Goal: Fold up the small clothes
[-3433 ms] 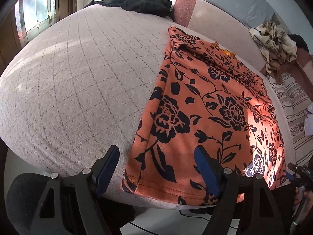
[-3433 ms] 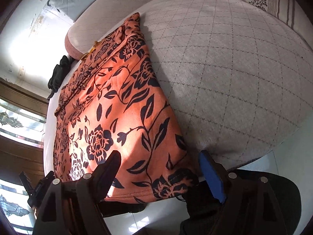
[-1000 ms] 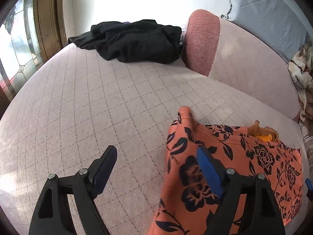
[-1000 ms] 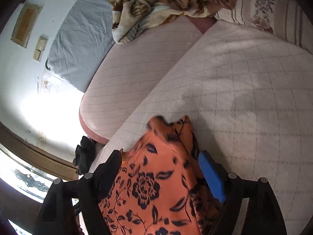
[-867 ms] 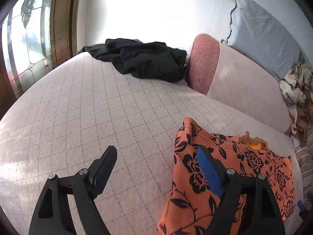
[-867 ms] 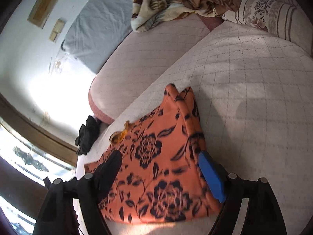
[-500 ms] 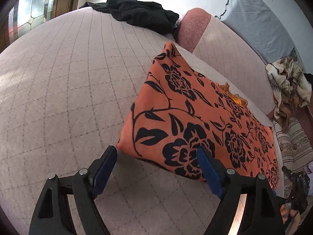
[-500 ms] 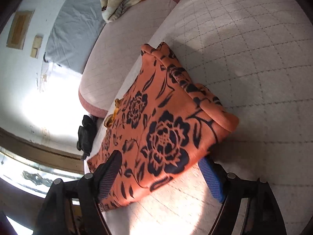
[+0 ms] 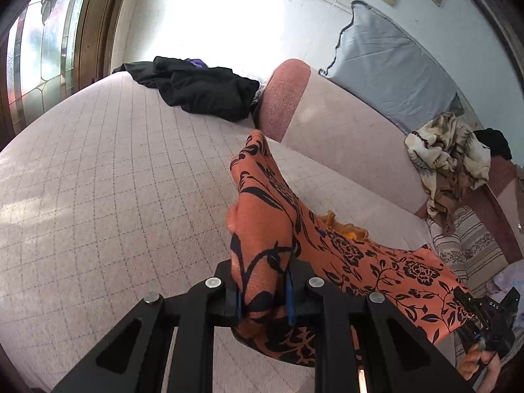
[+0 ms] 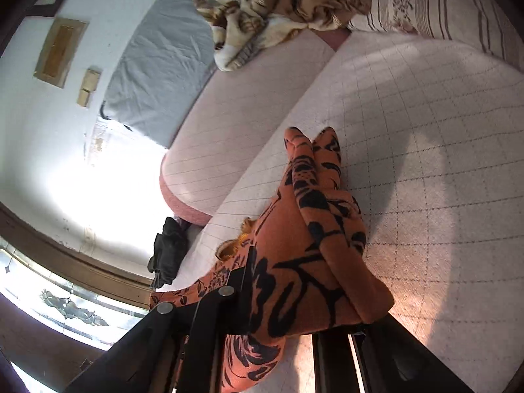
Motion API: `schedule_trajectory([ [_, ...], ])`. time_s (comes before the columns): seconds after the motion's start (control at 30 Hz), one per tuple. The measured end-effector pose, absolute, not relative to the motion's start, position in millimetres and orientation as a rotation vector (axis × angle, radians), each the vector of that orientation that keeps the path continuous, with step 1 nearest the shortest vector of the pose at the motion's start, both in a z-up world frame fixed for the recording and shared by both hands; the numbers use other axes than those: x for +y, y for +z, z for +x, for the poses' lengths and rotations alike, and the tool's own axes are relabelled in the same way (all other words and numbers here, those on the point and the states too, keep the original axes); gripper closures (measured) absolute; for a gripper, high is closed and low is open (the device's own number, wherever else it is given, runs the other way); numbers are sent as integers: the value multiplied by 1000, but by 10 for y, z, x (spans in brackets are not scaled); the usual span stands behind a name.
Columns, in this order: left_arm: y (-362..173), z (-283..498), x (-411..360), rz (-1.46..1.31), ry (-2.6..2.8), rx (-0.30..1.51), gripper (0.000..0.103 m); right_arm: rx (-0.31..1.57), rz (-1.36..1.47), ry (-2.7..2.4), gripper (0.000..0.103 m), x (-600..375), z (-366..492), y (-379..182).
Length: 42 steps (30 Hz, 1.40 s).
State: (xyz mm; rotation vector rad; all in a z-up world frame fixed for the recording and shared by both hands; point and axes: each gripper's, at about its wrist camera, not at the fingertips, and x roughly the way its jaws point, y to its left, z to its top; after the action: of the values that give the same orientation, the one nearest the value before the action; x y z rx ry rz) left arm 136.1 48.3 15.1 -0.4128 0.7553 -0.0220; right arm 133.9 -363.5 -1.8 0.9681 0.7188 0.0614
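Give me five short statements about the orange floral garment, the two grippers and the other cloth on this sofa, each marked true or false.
1. The left gripper has the orange floral garment between its closing jaws. True.
2. The right gripper hangs empty. False: it grips the garment's other end.
3. A black garment lies at the seat's far end. True.
4. The orange garment lies flat. False: both gripped ends are lifted.
5. The brown patterned blanket covers the orange garment. False: it lies apart, on the backrest.

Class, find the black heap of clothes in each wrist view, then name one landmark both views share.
Left wrist view: black heap of clothes upper centre-left, on the bed's far end.
Right wrist view: same heap lower left, small, near the window frame.
Shared landmark: grey pillow against the wall.
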Motion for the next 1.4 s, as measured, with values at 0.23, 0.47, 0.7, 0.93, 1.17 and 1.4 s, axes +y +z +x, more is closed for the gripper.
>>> schedule_trajectory([
  [0.23,-775,433,652,-369,42,987,48,953,908,11,68,-3745,102,-543],
  [0.47,-378,338,957,-343,85,836,38,899,862,-129,44,-4230,-419,-435],
  [0.7,-410,1030,863,-236,-50,895,33,902,511,53,45,-4013,698,-60],
  [0.93,-688,1650,750,-225,-73,976,33,1018,338,36,47,-3840,1540,-455],
  [1.17,-757,1894,681,-165,-67,1012,98,1076,255,30,84,-3753,1669,-624],
  [1.4,-326,1704,596,-92,-77,848,100,989,188,17,97,-3706,1588,-320],
])
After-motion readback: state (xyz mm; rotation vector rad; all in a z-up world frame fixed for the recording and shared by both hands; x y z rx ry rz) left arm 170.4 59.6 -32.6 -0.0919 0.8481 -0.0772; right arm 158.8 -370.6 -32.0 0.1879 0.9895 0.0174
